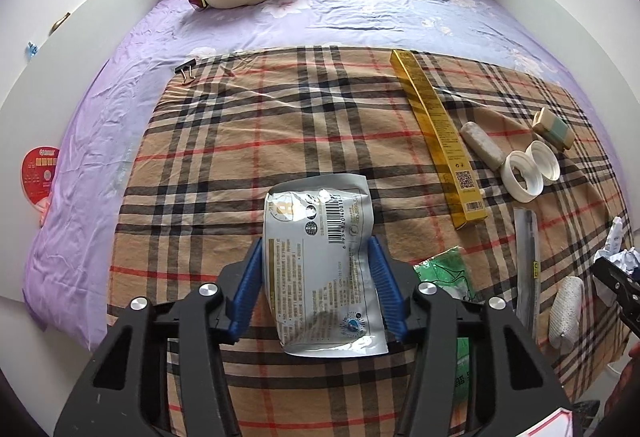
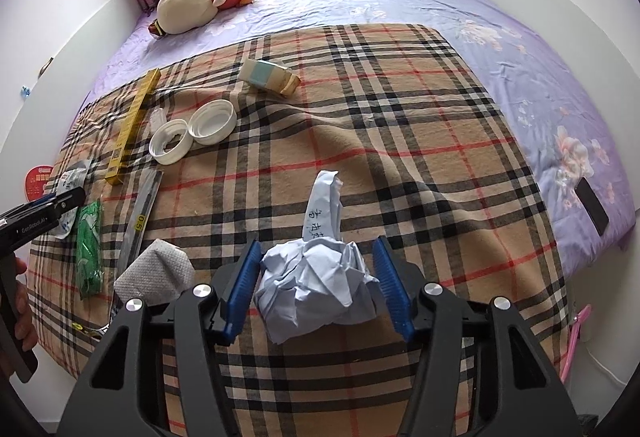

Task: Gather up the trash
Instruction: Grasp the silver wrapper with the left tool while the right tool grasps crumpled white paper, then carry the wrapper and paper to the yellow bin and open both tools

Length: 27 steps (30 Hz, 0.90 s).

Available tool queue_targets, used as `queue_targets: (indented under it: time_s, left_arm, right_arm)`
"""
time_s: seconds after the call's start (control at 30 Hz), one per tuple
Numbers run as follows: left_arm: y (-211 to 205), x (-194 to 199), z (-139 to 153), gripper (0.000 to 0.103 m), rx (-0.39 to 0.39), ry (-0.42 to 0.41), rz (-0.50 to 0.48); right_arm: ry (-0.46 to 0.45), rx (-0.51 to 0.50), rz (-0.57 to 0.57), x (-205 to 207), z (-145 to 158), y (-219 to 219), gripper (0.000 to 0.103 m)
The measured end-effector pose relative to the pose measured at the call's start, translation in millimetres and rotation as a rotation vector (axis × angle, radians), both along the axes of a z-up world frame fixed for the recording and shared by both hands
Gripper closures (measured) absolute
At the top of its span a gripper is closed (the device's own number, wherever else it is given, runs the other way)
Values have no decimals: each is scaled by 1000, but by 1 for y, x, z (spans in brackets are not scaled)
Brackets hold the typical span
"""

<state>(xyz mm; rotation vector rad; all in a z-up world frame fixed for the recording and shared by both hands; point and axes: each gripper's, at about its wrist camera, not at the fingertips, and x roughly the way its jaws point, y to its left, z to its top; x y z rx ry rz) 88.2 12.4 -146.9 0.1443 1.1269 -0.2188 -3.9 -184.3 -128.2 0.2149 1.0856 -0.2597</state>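
white open jar (image 2: 169, 146) sits empty beside its lid (image 2: 213, 124) — left gripper (image 1: 316, 257) pinches silver pouch (image 1: 324, 265), right gripper (image 2: 317, 269) brackets crumpled paper (image 2: 316, 285).

Glossy silver foil pouch (image 1: 320, 257) and crumpled matt paper ball (image 2: 316, 277) on woven plaid cloth (image 2: 400, 141); beside the ball, embossed paper towel (image 2: 156, 273).
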Motion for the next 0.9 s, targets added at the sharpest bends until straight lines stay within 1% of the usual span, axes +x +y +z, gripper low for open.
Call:
queue_targets:
  time_s: [0.13, 0.2, 0.33, 0.47, 0.53, 0.57, 0.67, 0.77, 0.9]
  left_arm:
    - [11, 2, 5, 54, -9, -1, 6]
    - [14, 0, 13, 54, 3, -11, 1]
    - [4, -10, 34, 54, 24, -48, -51]
    - [-22, -25, 52, 54, 33, -68, -144]
    - [-42, -37, 59, 53, 24, -75, -212]
    - [-48, -40, 60, 53, 23, -75, -235]
    - [-85, -58, 65, 53, 13, -77, -355]
    - [-115, -75, 67, 53, 0, -78, -451]
    - [-164, -104, 69, 53, -30, -72, -599]
  right_arm:
    - [-1, 7, 21, -1, 2, -1, 47]
    - [-5, 16, 22, -2, 5, -3, 47]
    - [-31, 26, 16, -10, 16, -7, 47]
    - [-53, 41, -5, -27, 29, -14, 47]
    - [-70, 47, -24, -39, 37, -20, 47]
    - [-76, 46, -34, -45, 41, -24, 47]
    - [-95, 41, -77, -68, 52, -36, 47]
    - [-106, 34, -134, -96, 61, -49, 47]
    - [-118, 17, -214, -135, 72, -67, 47]
